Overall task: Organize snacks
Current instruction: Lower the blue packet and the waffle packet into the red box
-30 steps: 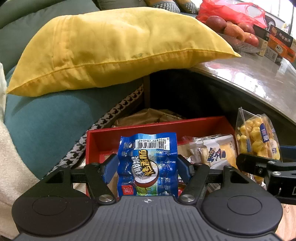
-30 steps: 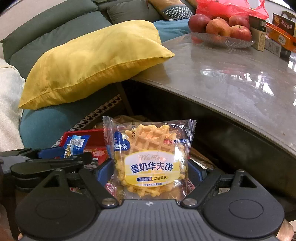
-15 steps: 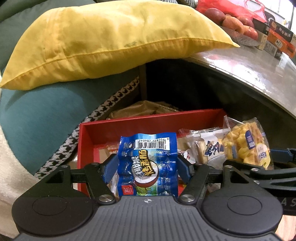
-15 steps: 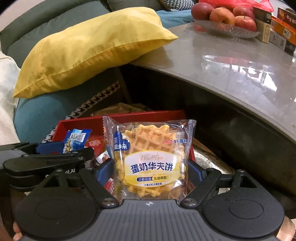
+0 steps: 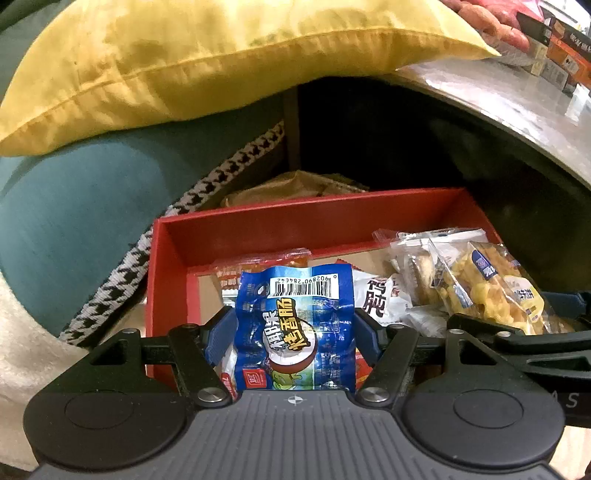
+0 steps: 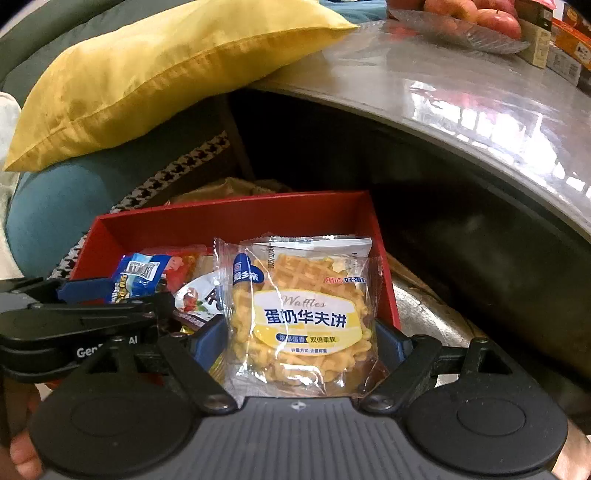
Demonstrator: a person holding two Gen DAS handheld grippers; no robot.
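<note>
Left tongs (image 5: 293, 332) clamped on a blue sausage packet (image 5: 295, 328), barcode end up, blue pads pressing both sides. Held upright over the near-left part of the red box (image 5: 314, 218). Right tongs (image 6: 301, 339) squeezing a clear-wrapped waffle packet (image 6: 303, 317), label facing the camera, poised over the right half of the same red box (image 6: 236, 218).

Inside the box: an orange-red wrapper (image 5: 258, 266) toward the far wall, a white packet with dark lettering (image 5: 376, 299) near the middle, a pale biscuit pack (image 5: 417, 258) at the right. From the left wrist view, waffle packet (image 5: 491, 291) showing at the right edge, gripped in the right tongs (image 5: 517, 332). From the right wrist view, sausage packet (image 6: 138, 275) peeking at the left, pinched in the left tongs (image 6: 110, 295).

Behind the box, crumpled brown paper (image 5: 291, 186), then a yellow pillow (image 5: 221, 59) resting on a teal cushion (image 5: 81, 206). Far right, a glossy grey surface (image 6: 461, 96) carrying a glass dish of apples (image 6: 476, 22) and some cartons (image 6: 554, 40).
</note>
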